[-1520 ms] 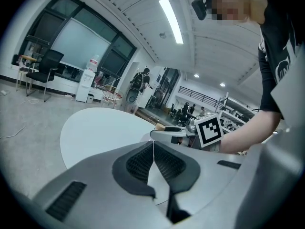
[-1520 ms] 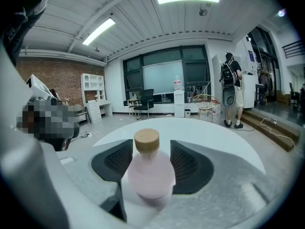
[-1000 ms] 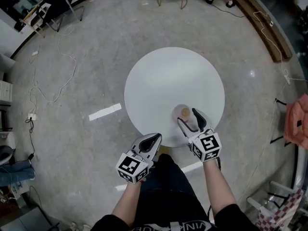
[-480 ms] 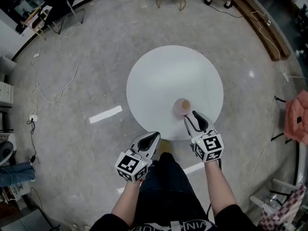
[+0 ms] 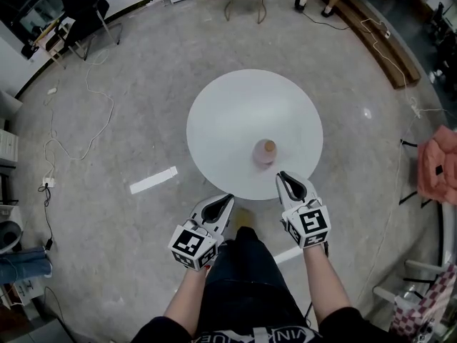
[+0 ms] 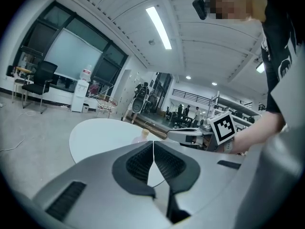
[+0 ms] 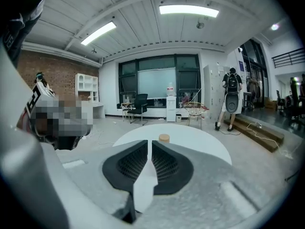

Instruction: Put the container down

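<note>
Floor (image 5: 107, 156): grey and shiny, all around and under both grippers.
Table (image 5: 235, 113): round and white. It is right in front of both grippers. Its near edge is just past their tips.
Person: two bare arms (image 5: 325, 281) come up from the bottom, and each hand holds a gripper. Dark trousers show between the arms.
Right gripper (image 5: 284, 177): its tip is at the table's near edge and points at the table. Its jaws have just been closing. Now only a thin slit is left between the black pads. Nothing is in the slit, so it holds nothing.
Left gripper (image 5: 229, 199): it is beside the right gripper, a bit lower in the head view, just off the table edge. Its two pads are pressed together with nothing between them.
Tape (image 5: 153, 180): a white strip on the floor, away to the left of the left gripper.
Container (image 5: 265, 151): a small pink bottle with a tan cap. It stands upright on the table, by itself. It is near the right gripper, straight ahead of its tip, and is not touching it. It is ahead and to the right of the left gripper.
</note>
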{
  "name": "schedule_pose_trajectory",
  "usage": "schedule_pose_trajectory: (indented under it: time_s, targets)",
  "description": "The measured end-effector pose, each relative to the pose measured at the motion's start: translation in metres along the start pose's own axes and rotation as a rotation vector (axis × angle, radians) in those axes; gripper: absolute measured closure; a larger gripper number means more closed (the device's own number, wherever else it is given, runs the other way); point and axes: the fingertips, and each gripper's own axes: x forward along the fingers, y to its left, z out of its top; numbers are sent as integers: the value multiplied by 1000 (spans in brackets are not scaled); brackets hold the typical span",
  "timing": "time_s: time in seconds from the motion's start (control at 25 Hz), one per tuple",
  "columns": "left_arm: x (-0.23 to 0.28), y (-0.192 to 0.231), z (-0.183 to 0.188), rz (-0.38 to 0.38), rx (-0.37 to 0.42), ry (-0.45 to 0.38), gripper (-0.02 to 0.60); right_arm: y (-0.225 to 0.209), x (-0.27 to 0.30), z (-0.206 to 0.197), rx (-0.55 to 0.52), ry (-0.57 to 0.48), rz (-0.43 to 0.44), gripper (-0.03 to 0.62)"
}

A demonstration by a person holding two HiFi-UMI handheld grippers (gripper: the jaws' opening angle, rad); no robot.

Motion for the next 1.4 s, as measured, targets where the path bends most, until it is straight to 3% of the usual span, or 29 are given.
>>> schedule_pose_trajectory:
  time_s: [0.2,1.04,1.4]
  targets:
    - [-17,-7,11,18,30,-10,568,14,-25,17,3,-45,-17,588]
    - [-78,-60,63,-36,146,-139,568,67,-117,65,81,-123,-43,588]
    - [-93,-69,67,-49,170,-153,568,84,-133,72,79,-155,-45,588]
